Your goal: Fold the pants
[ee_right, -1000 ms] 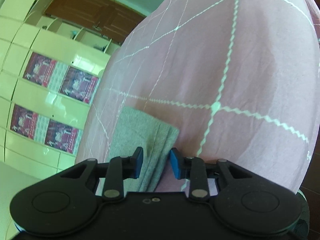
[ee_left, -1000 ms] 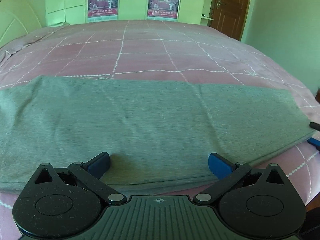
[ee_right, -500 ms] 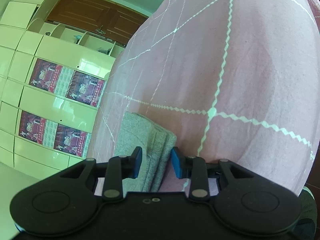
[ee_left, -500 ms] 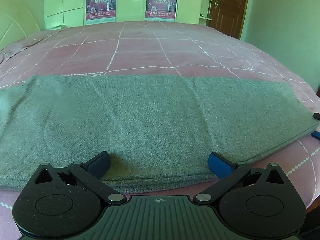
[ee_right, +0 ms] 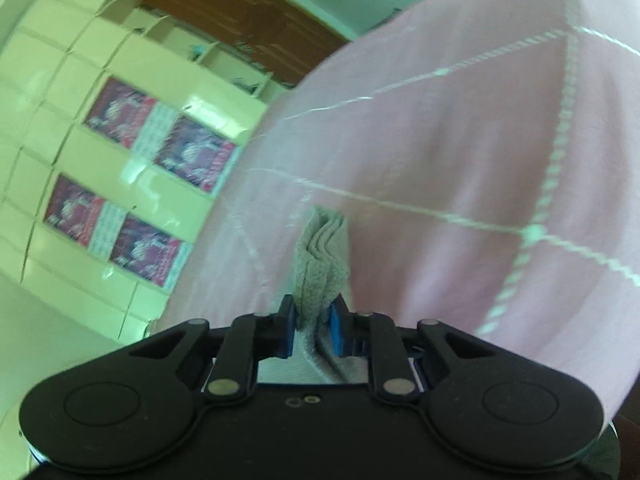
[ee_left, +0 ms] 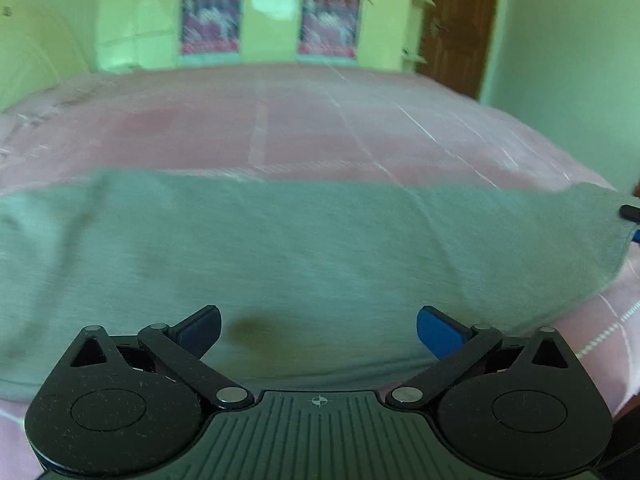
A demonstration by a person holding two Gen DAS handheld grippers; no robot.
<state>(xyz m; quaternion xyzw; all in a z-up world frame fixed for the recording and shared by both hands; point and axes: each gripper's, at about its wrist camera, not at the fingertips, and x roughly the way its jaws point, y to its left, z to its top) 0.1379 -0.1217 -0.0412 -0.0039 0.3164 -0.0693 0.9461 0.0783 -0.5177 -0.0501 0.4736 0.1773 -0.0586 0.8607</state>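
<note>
The grey pants point(ee_left: 312, 248) lie folded lengthwise in a long band across the pink bed. My left gripper point(ee_left: 318, 330) is open over the near edge of the pants, jaws wide apart and holding nothing. My right gripper point(ee_right: 313, 326) is shut on the right end of the pants point(ee_right: 322, 268), whose layered edge bunches up between the blue pads. In the left wrist view the right gripper's fingertips point(ee_left: 630, 213) show at the lifted right end of the pants.
The pink bedspread point(ee_left: 320, 128) with white grid lines covers the bed. Yellow-green cupboards with posters point(ee_left: 210, 20) stand behind it, a brown door point(ee_left: 456, 24) at the back right. The bed's right edge point(ee_left: 624, 320) drops off near the pants' end.
My right gripper has closed on the end of the pants and lifted it, so the fabric now bunches between the pads. My left gripper stayed open and tilted upward slightly.
</note>
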